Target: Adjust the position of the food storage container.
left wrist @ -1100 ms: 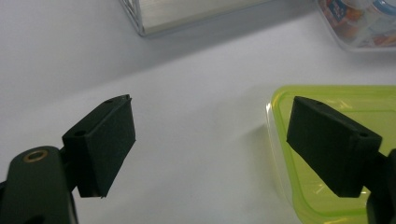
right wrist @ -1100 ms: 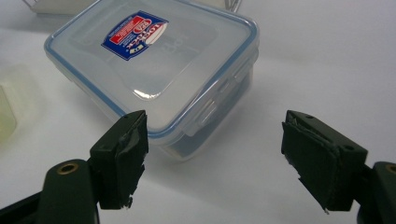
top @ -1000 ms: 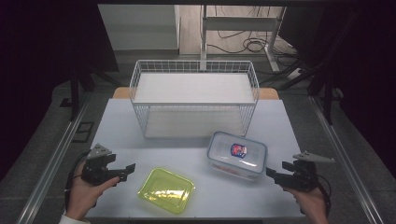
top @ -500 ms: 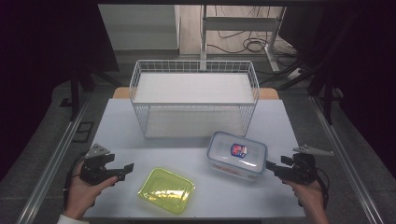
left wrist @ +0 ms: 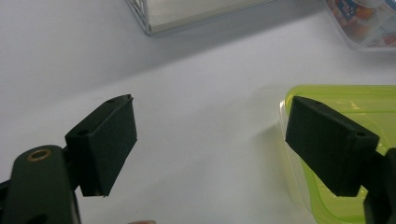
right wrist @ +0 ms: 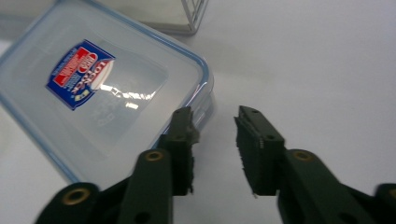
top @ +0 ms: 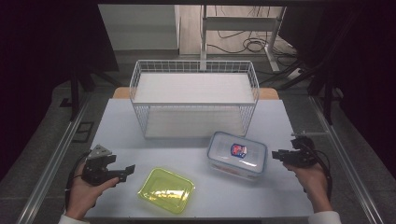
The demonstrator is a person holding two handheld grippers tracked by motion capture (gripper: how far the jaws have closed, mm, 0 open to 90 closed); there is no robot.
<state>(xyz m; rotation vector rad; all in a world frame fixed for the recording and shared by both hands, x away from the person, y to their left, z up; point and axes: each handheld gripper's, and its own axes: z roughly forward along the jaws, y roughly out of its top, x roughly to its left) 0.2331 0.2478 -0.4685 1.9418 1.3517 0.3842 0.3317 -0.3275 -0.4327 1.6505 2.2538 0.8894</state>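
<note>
My right gripper (top: 276, 155) sits just right of the clear lidded container (top: 237, 152), level with it, jaws pointing left at its right-hand short end. In the right gripper view the container (right wrist: 100, 88) lies ahead and to the left of the jaws, its blue-edged corner just beyond the left pad; the gap between the pads holds only bare table. The jaws have just been closing to a narrow gap, pinching nothing — released, as far as grip goes. The container's long axis runs left to right with a slight tilt, the right end a little nearer to me, so any grasp from this side meets the short end or its corner (the lid rim looks like the only thin thing to take).

My left gripper (top: 122, 171) rests on the near left of the table (top: 116, 126), jaws spread wide and holding nothing. The yellow-green tray (top: 166, 191) lies just to its right; in the left gripper view the tray's (left wrist: 327, 98) rim shows behind the right pad, apart from it as far as I can tell.

The right hand is plainly the nearer one to the container, the left to the tray. The white wire basket (top: 194, 100) stands on the far side, beyond both — nothing lies between either gripper and its target.
</note>
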